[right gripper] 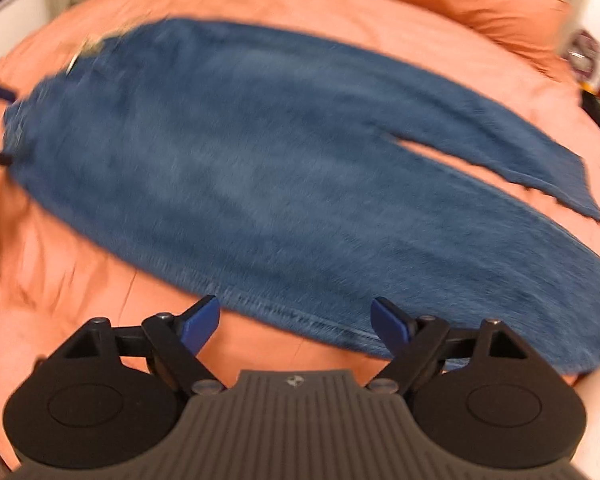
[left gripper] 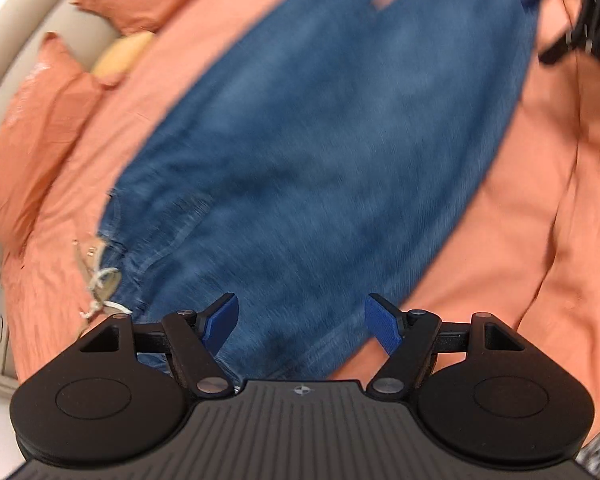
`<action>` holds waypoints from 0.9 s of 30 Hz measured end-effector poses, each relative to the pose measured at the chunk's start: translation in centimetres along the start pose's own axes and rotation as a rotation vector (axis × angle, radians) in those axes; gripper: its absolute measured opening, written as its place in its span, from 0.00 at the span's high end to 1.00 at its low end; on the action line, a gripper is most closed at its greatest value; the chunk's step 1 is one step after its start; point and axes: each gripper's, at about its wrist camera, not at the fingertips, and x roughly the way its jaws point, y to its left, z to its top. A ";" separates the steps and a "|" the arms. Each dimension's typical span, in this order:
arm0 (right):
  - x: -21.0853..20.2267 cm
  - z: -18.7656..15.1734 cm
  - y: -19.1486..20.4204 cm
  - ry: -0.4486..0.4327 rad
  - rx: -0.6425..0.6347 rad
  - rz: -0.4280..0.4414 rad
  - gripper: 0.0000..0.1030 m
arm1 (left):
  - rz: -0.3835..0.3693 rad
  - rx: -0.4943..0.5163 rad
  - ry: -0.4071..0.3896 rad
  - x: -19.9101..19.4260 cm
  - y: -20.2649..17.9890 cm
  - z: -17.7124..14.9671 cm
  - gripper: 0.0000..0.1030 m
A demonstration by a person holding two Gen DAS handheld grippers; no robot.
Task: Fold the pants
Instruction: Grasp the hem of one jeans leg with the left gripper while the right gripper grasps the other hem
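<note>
Blue denim pants [left gripper: 320,152] lie flat on an orange bedsheet [left gripper: 500,240], folded lengthwise, waist with a pale drawstring [left gripper: 100,284] near the left gripper. My left gripper [left gripper: 302,326] is open and empty, just above the waist end. In the right wrist view the pants [right gripper: 280,168] stretch across the bed with the leg ends [right gripper: 572,192] at the right. My right gripper [right gripper: 296,326] is open and empty, over the near long edge of the pants. Both views are motion-blurred. The right gripper shows at the top right of the left wrist view [left gripper: 588,12].
Two orange pillows [left gripper: 40,120] and a yellow cushion [left gripper: 120,56] lie at the head of the bed against a beige headboard [left gripper: 4,32]. The sheet is wrinkled around the pants. A dark red item [right gripper: 584,56] sits beyond the bed's far right.
</note>
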 end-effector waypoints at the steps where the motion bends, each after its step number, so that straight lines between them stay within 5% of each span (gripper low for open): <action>1: 0.6 -0.1 0.3 0.020 -0.031 0.001 0.16 | -0.009 0.020 0.019 0.8 -0.3 -0.4 0.18; 7: 4.2 -1.2 1.7 0.055 -0.185 -0.033 0.12 | 0.045 0.100 0.097 4.2 -1.8 -1.9 0.18; 11: 5.9 -1.7 1.7 0.062 -0.250 -0.067 0.24 | 0.076 0.071 0.092 4.8 -2.0 -2.1 0.21; 13: 5.8 -1.8 1.5 0.036 -0.248 -0.048 0.31 | 0.071 0.045 0.079 4.7 -2.0 -2.1 0.33; 15: 5.6 -1.5 1.4 0.020 -0.240 -0.037 0.45 | 0.050 0.003 0.073 4.5 -1.8 -2.0 0.60; 18: 5.1 -1.6 1.7 -0.009 -0.255 -0.047 0.70 | 0.064 -0.028 0.058 4.3 -1.9 -1.7 0.82; 20: 4.8 -1.5 2.2 -0.027 -0.283 -0.054 0.83 | 0.082 -0.051 0.033 3.7 -1.8 -1.6 0.87; 27: 1.9 0.5 2.0 -0.086 -0.278 -0.066 0.88 | 0.117 -0.154 -0.068 0.0 0.6 -0.9 0.92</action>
